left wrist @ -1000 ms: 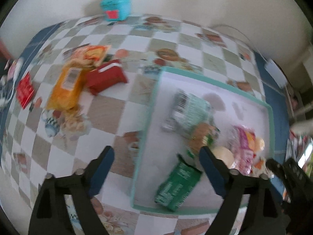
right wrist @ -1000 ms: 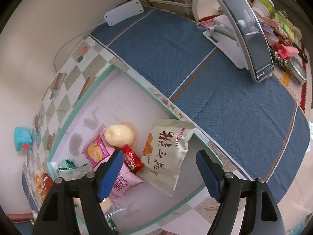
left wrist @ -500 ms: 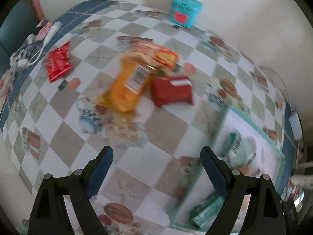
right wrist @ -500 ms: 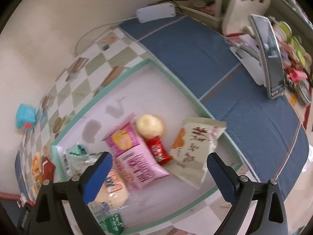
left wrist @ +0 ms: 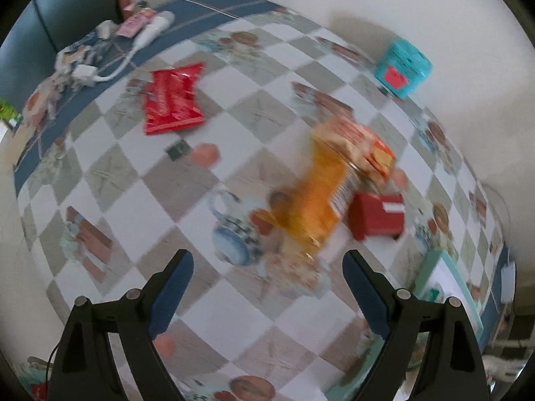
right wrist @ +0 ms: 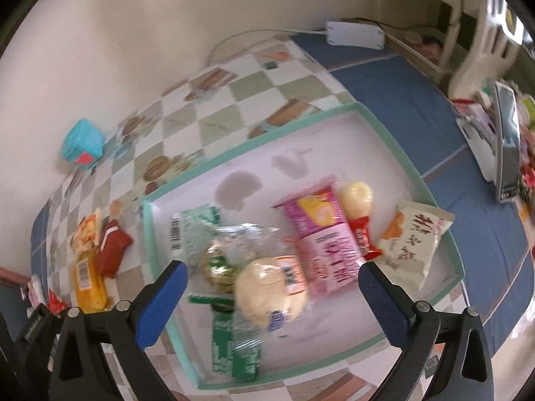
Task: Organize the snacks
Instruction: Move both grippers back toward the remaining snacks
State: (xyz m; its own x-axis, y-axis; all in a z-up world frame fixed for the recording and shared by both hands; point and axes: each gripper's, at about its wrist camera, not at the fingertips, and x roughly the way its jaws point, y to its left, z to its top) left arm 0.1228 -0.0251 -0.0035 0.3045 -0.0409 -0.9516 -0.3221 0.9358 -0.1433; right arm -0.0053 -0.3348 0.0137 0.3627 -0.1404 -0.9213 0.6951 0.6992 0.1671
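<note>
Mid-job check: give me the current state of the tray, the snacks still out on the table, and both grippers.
Tray: on the table, several snacks inside.
Beige packet: in the tray, propped against its rim.
Orange packet: outside the tray, on the checkered cloth.
Dark red packet: outside, beside the orange packet.
Flat red packet: outside, lying apart from the others.
Left gripper: open, empty.
Right gripper: open, empty, above the tray.

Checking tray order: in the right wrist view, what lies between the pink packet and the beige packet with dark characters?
A small red wrapped candy lies between the pink packet and the beige packet, seen in the right wrist view.
</note>
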